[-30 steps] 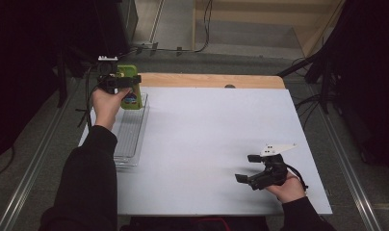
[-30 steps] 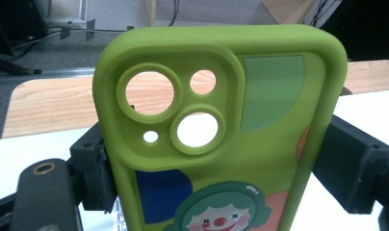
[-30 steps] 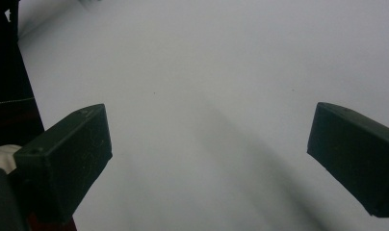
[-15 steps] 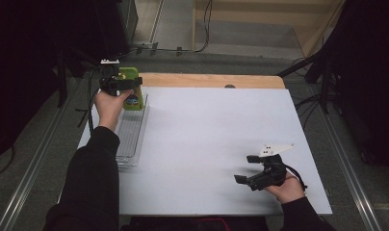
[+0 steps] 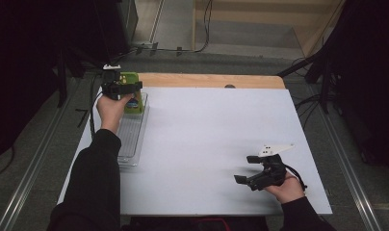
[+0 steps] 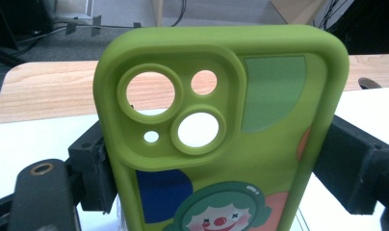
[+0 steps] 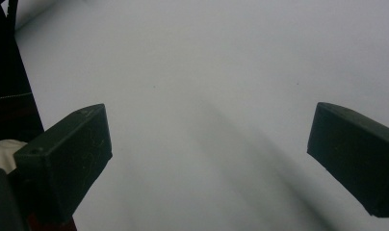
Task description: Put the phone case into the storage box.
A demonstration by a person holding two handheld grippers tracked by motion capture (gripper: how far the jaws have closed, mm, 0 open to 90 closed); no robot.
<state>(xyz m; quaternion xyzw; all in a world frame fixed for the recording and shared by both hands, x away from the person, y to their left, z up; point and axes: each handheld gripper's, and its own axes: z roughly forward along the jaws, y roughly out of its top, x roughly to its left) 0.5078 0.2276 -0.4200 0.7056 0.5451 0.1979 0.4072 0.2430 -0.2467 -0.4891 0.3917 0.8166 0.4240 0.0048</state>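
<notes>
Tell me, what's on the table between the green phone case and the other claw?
Nothing. In the high view, bare white table stretches from the green phone case, held by the left claw over the clear tray, to the open right claw.

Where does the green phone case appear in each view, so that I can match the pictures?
High view: green phone case at far left, in the left tool, above the clear tray.
Left gripper view: case central, clamped between both jaws.
Right gripper view: not in it.
Shared landmark: the white tabletop.
</notes>
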